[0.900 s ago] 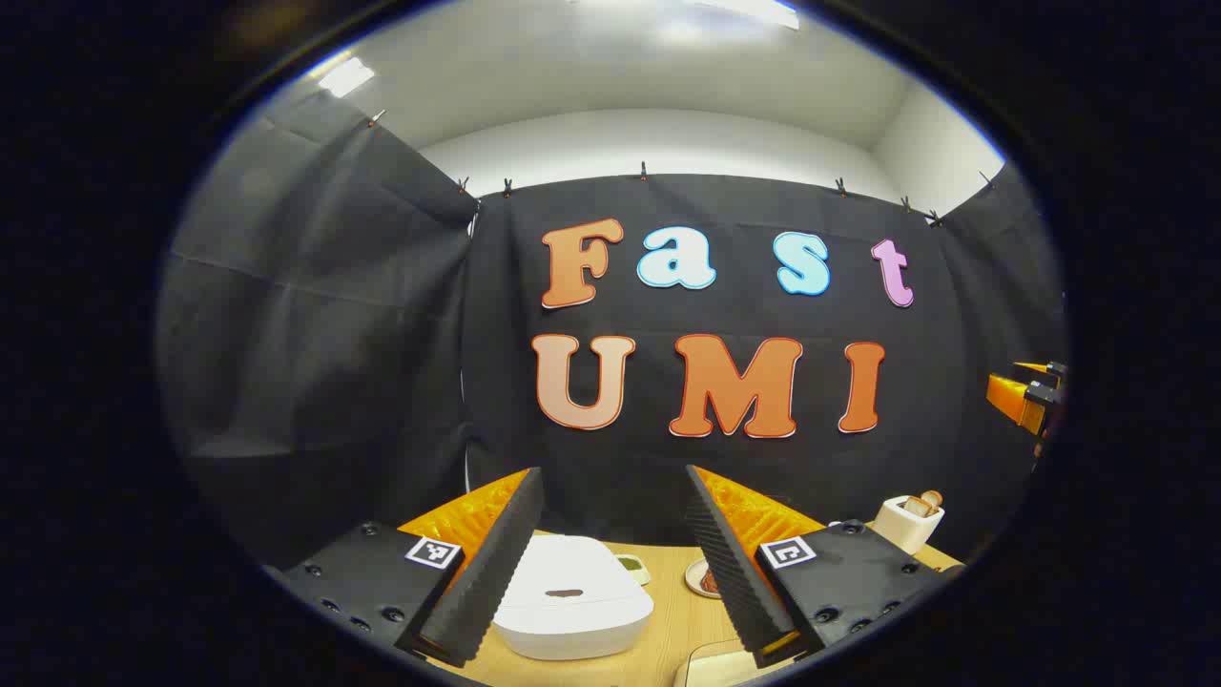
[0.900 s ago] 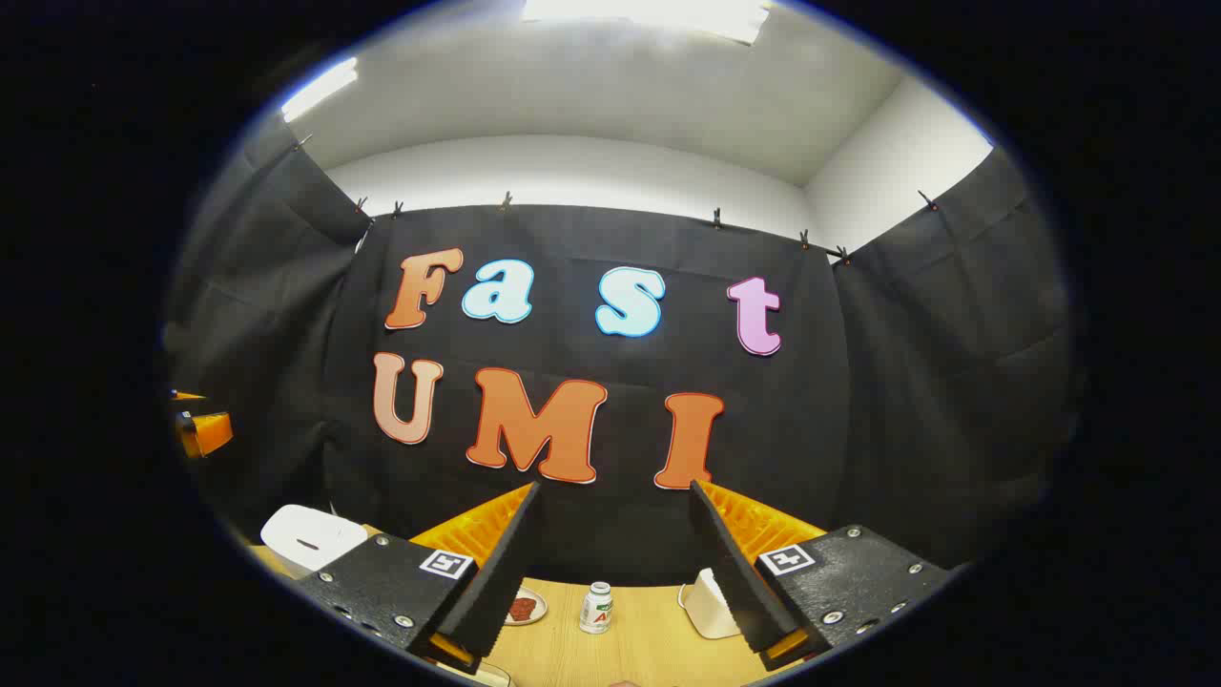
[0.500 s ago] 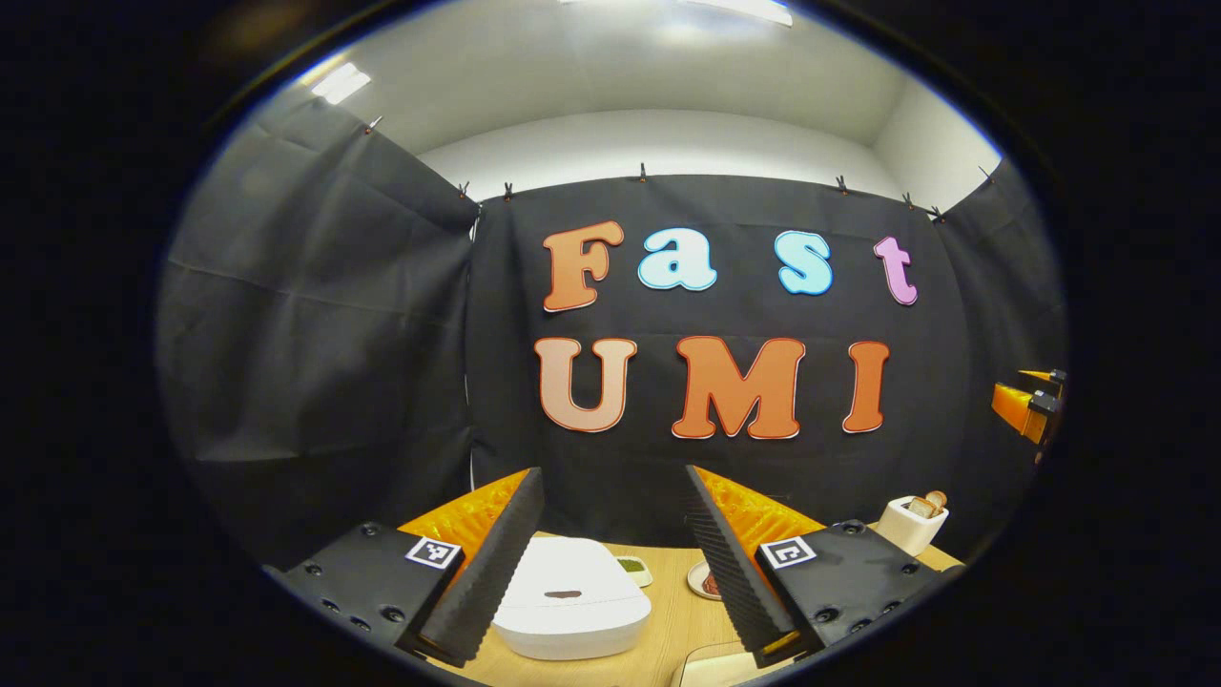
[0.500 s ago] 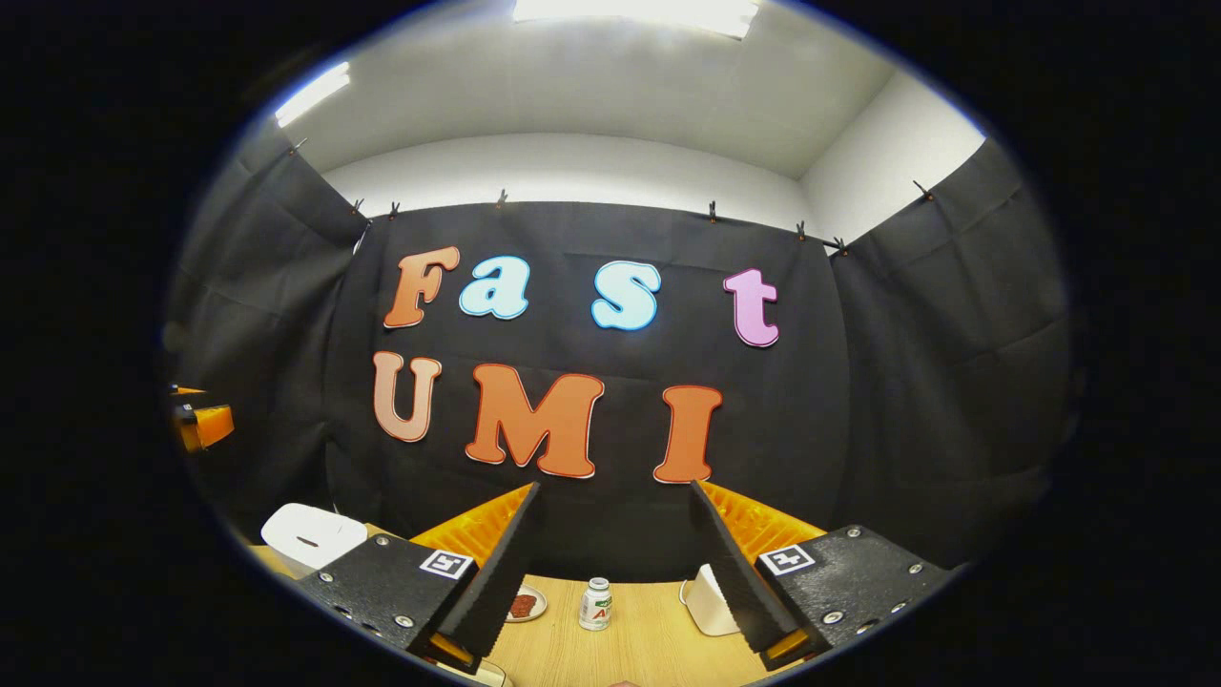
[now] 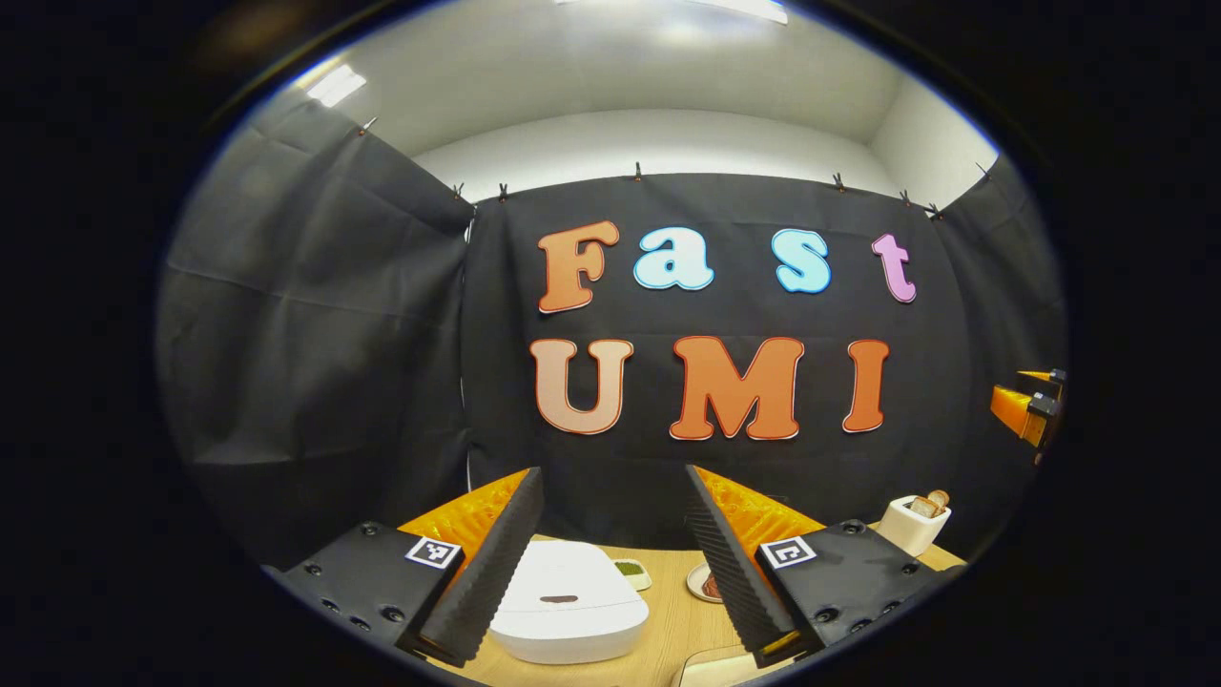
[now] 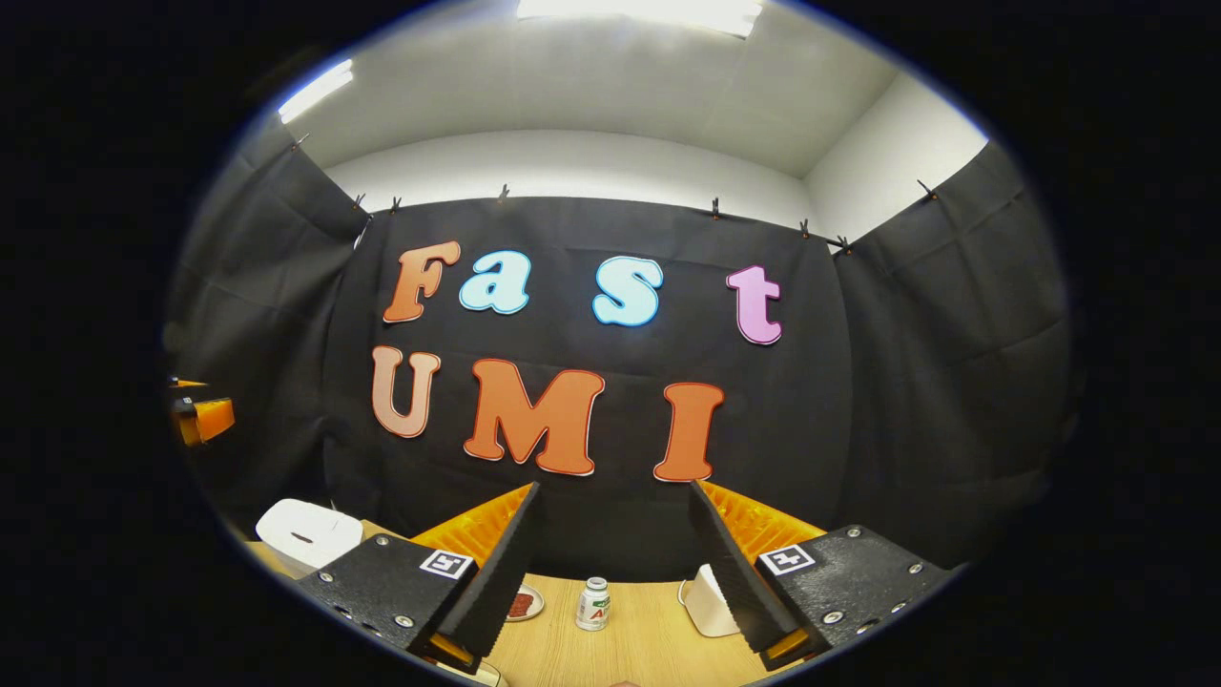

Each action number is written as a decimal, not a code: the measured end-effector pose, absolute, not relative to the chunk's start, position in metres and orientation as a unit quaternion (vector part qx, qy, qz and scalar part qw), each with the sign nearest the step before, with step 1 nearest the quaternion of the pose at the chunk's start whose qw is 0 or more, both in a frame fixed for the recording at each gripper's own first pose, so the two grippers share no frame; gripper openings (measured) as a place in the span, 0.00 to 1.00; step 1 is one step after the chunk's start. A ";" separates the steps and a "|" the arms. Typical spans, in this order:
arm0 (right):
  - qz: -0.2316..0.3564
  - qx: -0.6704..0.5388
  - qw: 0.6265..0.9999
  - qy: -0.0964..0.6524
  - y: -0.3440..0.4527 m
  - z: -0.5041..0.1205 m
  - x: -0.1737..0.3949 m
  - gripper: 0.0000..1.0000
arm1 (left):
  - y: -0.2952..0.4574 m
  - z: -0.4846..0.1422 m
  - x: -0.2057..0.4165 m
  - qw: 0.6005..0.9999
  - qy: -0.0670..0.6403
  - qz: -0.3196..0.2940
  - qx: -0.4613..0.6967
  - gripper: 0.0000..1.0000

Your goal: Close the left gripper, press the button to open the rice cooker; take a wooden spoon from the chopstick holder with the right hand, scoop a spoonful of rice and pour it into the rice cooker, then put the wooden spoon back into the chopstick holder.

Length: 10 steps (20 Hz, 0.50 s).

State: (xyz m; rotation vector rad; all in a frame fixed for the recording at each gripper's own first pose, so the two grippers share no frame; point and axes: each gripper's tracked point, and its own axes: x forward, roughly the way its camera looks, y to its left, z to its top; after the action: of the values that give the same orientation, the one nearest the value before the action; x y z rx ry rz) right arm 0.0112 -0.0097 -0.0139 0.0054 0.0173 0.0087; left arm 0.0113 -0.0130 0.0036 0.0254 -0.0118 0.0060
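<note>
Left gripper view: rice cooker [image 5: 569,603] btwn wide-apart fingers [image 5: 486,571], untouched, lid down.

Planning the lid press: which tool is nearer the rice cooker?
Left. The left tool hangs right above the rice cooker; from the right tool, the cooker lies far off to its left.

small bottle [image 6: 593,604] mid-table, bare wood around it
</note>
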 end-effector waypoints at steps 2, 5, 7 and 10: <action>0.004 0.001 1.000 0.008 -0.009 -0.014 0.013 0.97 | -0.012 0.004 0.012 1.000 -0.007 0.004 0.015 0.98; 0.005 0.001 1.000 0.012 -0.006 -0.018 0.013 0.93 | -0.008 0.004 0.012 1.000 -0.008 0.008 0.016 0.99; 0.006 0.002 1.000 0.014 -0.005 -0.019 0.012 0.93 | -0.005 0.006 0.012 1.000 -0.008 0.011 0.019 0.99; 0.006 0.004 1.000 0.015 -0.004 -0.020 0.013 0.97 | 0.002 0.008 0.012 1.000 -0.011 0.019 0.020 0.99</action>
State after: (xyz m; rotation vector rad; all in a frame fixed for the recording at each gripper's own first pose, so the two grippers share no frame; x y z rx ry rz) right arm 0.0127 -0.0044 -0.0202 0.0084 0.0297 0.0119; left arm 0.0116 0.0018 0.0078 0.0406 -0.0211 0.0380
